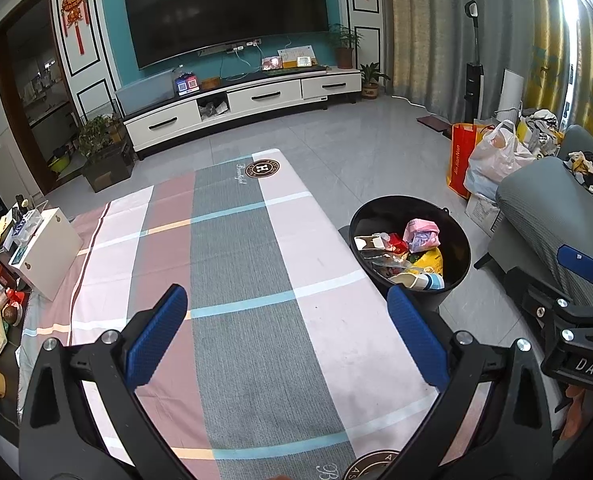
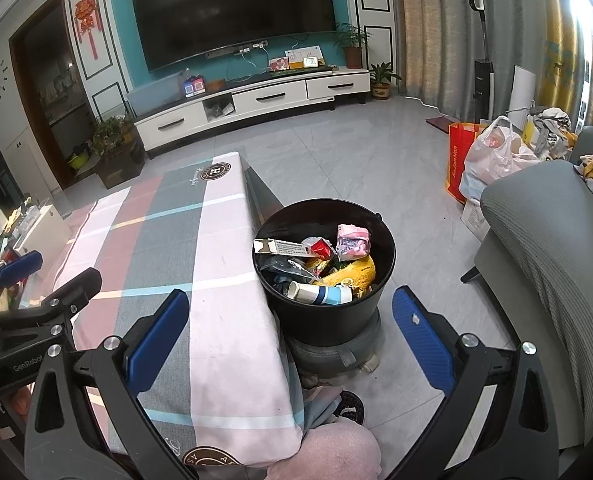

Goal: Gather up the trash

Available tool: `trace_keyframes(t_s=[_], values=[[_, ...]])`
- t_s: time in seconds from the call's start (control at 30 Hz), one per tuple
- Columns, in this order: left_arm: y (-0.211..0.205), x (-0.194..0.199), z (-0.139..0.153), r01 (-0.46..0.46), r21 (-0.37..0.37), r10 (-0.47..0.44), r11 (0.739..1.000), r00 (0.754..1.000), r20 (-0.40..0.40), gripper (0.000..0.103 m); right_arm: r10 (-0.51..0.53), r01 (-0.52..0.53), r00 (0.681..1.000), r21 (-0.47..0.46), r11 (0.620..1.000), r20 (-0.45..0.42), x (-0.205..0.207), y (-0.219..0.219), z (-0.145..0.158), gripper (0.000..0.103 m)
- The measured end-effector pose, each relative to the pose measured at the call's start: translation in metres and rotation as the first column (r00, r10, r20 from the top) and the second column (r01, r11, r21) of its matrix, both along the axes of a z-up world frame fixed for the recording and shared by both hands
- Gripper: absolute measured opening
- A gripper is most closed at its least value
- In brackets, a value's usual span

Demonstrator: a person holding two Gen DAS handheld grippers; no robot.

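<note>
Both grippers, left gripper (image 1: 286, 336) and right gripper (image 2: 290, 340), hang wide and empty. Trash sits in the black bucket (image 2: 324, 316) beside the table (image 1: 232, 260). Collection appears finished; next, check for remaining litter.

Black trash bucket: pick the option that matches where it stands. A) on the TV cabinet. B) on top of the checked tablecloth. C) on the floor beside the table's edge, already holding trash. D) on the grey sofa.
C: the black trash bucket stands low beside the edge of the table, next to the checked tablecloth, and a paper cup and wrappers lie inside it.
</note>
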State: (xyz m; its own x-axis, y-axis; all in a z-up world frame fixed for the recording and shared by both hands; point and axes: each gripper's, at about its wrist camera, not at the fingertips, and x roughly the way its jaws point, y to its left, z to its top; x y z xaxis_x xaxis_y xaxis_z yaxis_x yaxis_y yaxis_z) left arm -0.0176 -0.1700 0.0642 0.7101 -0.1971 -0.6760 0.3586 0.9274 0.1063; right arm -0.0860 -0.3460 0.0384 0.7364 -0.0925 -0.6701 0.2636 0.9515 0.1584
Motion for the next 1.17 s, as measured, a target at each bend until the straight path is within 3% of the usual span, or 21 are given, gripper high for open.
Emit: trace_keyframes(t_s=[1.17], values=[[0.0029, -0.0006, -0.0016, -0.011, 0.001, 0.011, 1.0, 1.0, -0.004, 0.1, 0.005, -0.005, 1.0, 0.001, 1.0, 0.0, 0.0015, 0.0009, -0.0003, 0.099]])
